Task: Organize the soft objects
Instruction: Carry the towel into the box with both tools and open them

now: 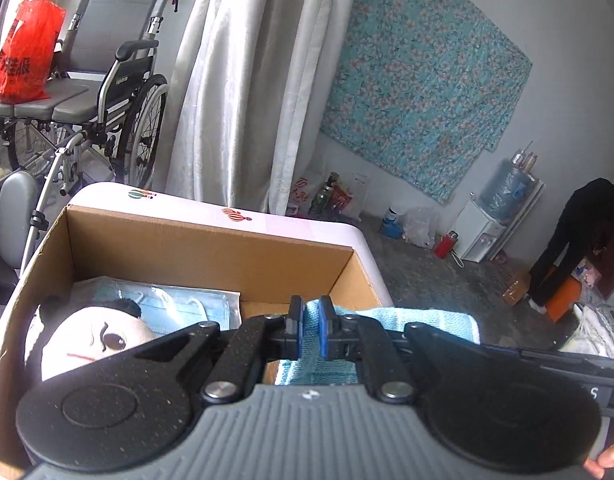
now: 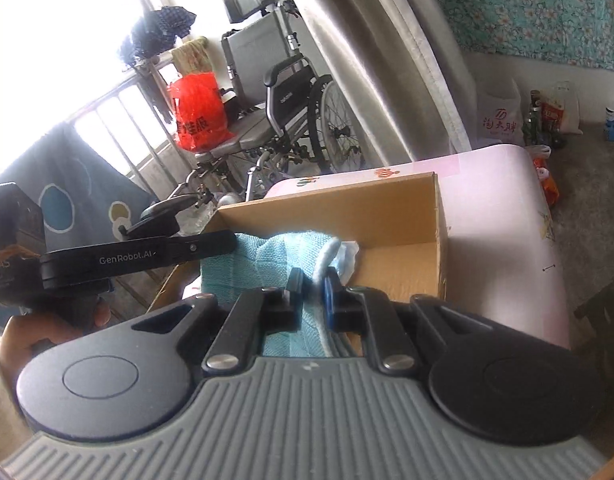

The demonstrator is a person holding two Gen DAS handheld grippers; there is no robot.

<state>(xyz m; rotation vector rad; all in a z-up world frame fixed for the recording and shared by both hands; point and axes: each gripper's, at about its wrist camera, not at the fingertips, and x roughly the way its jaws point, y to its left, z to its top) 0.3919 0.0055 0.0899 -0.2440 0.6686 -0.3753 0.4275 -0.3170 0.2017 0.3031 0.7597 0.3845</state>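
Note:
A light blue knitted cloth hangs stretched between my two grippers above an open cardboard box. My left gripper is shut on one edge of the cloth. In the right wrist view my right gripper is shut on another fold of the cloth, and the left gripper shows side-on at the left, touching the cloth. Inside the box lie a plush doll head and a packet of blue face masks. The cloth hides part of the box floor.
The box stands on a pink table. Behind it are a wheelchair with a red plastic bag and a pale curtain. A person bends over at the far right near a water dispenser.

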